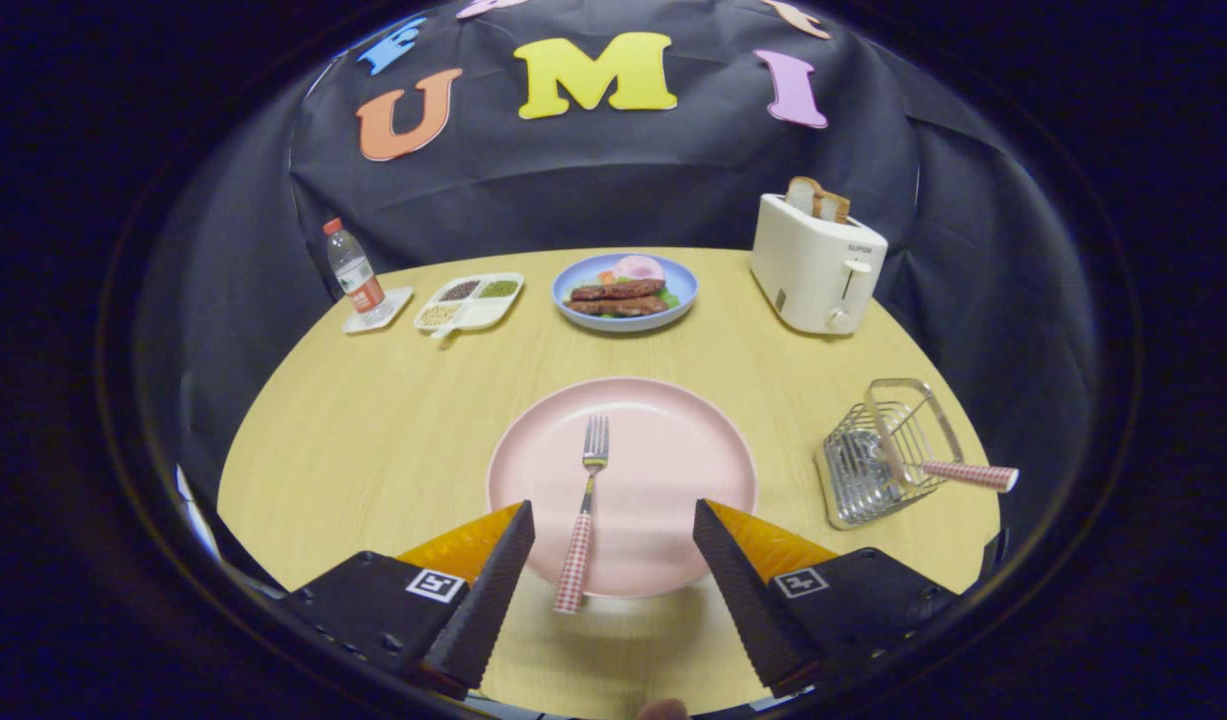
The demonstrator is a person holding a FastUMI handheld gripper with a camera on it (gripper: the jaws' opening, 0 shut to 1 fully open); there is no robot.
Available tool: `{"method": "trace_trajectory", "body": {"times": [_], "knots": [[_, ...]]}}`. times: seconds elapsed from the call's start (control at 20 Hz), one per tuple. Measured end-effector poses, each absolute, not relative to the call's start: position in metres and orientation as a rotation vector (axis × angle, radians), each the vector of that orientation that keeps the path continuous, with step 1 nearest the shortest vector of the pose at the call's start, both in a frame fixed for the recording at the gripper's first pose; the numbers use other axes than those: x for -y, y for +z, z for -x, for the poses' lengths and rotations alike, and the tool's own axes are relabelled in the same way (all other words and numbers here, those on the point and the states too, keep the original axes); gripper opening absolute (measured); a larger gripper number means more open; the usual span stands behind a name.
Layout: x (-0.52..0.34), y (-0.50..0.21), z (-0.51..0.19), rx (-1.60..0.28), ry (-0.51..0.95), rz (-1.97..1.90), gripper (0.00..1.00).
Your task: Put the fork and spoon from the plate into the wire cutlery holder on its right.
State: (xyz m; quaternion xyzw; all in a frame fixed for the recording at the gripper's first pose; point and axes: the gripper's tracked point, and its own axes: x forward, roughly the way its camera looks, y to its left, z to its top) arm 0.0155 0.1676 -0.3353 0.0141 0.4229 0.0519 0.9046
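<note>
In the gripper view, the gripper [613,535] had its 2 fingers wide apart, holding nothing. The fork [585,505] lay on the pink plate [673,450], its checked handle between the fingers and poking past the rim. The wire cutlery holder [888,450] stood to the right with 1 checked handle [968,474] already in it, probably the spoon. The fork looked light, stiff and slippery; the thicker handle seemed best to pinch.

1. The toaster [816,265], standing at the far right edge of the worktop [373,440], carries a small dark brand mark near the top of its front face; it is too small to read with certainty.
2. The water bottle [353,272] at the far left edge wears a label, its print illegible.
3. Each finger of the claw [613,525] bears a square black-and-white coded marker, no readable characters.
</note>
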Motion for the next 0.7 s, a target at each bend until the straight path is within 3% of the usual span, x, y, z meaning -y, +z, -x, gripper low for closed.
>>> {"method": "trace_trajectory", "body": {"times": [0.25,0.55,0.6,0.7], "knots": [[-0.184,-0.361,-0.021,-0.889,0.113,-0.011,0.78],[-0.182,-0.383,-0.020,-0.963,0.079,-0.032,0.42],[-0.182,-0.386,-0.019,-0.974,0.079,-0.031,0.29],[-0.181,-0.391,-0.020,-0.990,0.074,-0.027,0.17]]}}
